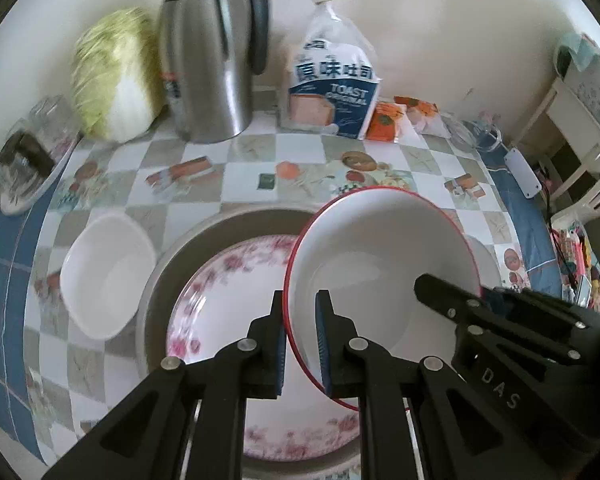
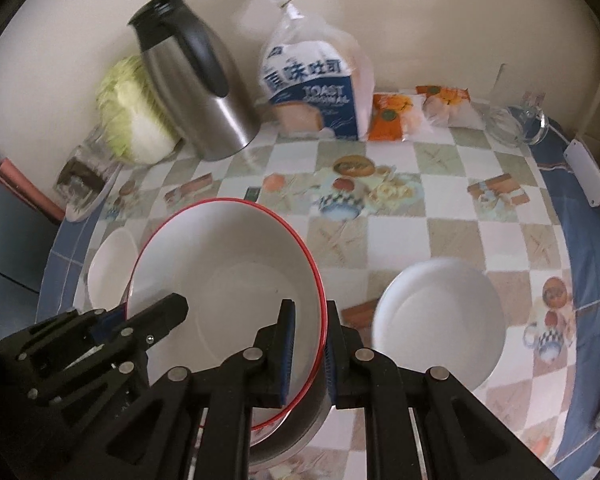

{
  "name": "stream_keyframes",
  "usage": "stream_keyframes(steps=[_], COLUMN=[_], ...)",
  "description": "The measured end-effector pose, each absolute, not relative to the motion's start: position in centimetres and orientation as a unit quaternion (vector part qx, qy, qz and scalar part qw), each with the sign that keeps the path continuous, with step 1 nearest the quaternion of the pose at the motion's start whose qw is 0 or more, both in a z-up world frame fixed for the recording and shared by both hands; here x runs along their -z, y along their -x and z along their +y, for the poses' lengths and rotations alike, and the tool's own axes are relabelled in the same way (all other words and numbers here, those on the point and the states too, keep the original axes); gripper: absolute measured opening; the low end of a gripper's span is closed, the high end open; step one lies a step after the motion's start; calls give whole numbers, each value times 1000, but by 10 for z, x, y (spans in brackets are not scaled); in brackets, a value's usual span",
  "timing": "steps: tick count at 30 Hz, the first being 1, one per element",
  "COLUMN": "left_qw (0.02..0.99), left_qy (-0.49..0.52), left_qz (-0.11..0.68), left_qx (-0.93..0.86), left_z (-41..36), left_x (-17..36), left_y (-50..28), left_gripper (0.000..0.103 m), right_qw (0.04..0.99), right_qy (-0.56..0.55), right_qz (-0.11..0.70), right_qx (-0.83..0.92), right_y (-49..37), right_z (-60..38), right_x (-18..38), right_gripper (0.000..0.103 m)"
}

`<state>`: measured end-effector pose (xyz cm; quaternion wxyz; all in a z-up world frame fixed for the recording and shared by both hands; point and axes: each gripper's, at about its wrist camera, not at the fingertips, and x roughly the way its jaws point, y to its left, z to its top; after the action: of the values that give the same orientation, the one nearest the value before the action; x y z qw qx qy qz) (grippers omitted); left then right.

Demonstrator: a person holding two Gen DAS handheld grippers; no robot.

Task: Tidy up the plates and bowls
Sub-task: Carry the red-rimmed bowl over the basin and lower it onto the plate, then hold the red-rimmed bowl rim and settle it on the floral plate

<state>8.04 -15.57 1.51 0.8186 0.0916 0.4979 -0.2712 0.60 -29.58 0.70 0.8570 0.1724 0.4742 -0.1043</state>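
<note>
A white bowl with a red rim [image 1: 384, 248] [image 2: 224, 264] hangs above the table, held from both sides. My left gripper [image 1: 300, 320] is shut on its left rim, and my right gripper [image 2: 309, 326] is shut on its right rim. Each gripper shows in the other's view, the right gripper [image 1: 452, 300] at the bowl's right, the left gripper [image 2: 156, 316] at its left. Under the bowl a pink-flowered plate [image 1: 220, 300] rests on a larger grey plate [image 1: 180, 256]. A small white square bowl [image 1: 104, 276] [image 2: 108, 268] lies to the left. A white plate [image 2: 440, 320] lies to the right.
Along the wall stand a cabbage [image 1: 112, 76], a steel thermos jug [image 1: 212, 60], a bag of toast [image 1: 332, 88] and orange snack packets [image 1: 388, 120]. A glass jar [image 1: 32, 152] lies at the left edge, a glass bowl [image 2: 516, 120] at the back right.
</note>
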Motion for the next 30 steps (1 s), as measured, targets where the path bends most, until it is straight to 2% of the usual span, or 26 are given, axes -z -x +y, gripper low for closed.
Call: stream_keyframes(steps=[15, 30], left_qw=[834, 836], left_qy=[-58, -77], left_qz=[495, 494], left_qx=[237, 227], left_z=[-97, -92], left_x=[1, 12], left_y=[-69, -80], left_gripper=[13, 13], right_qw=[860, 867], right_qy=[-178, -207], right_qz=[474, 449], right_qx=[68, 68], right_y=[9, 5], right_z=[-240, -228], right_x=[18, 34], right_gripper=[15, 15])
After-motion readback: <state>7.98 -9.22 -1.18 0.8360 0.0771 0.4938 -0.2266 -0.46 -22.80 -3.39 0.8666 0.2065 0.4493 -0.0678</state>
